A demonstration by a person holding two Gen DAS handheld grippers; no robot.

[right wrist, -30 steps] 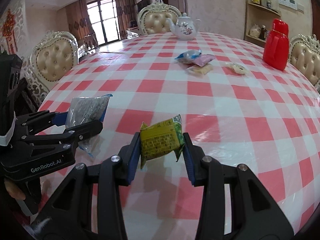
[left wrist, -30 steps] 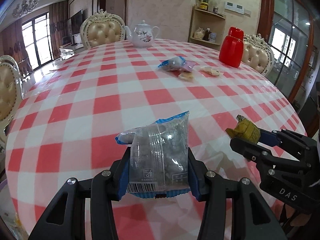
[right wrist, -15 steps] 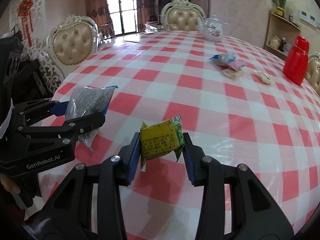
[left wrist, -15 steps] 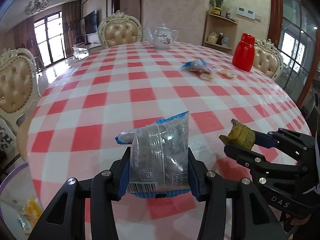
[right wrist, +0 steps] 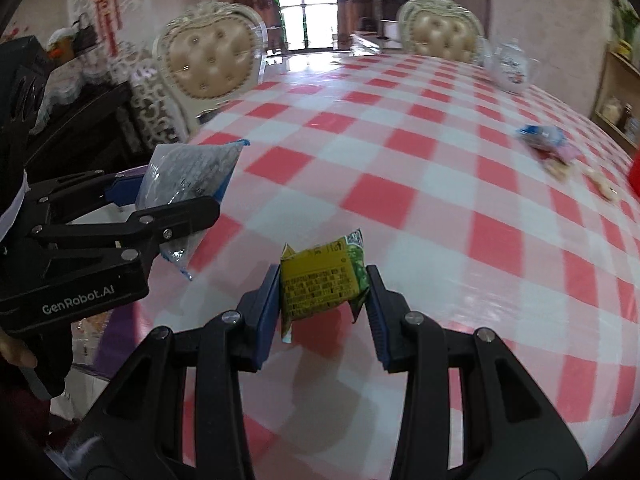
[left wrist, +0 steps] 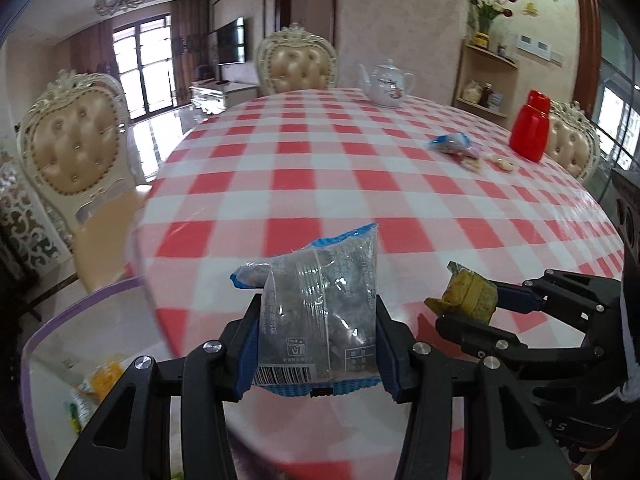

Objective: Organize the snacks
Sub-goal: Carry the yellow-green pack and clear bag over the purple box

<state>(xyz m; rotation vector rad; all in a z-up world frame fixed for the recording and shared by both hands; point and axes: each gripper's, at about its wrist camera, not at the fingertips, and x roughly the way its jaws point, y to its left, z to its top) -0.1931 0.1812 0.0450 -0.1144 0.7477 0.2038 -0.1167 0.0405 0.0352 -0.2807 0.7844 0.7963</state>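
My left gripper is shut on a clear snack packet with blue edges, held upright above the near left edge of the red-checked table. It also shows in the right wrist view. My right gripper is shut on a small yellow-green snack packet, also seen in the left wrist view. A clear bin with a purple rim sits below the table edge at left, with a yellow packet inside. More snacks lie far right on the table.
A white teapot and a red jug stand at the table's far side. Padded chairs ring the table. A dark cabinet stands at left.
Both grippers have swung left and back toward the table's near left edge, packets still held. The purple-rimmed bin has come into view below the left gripper.
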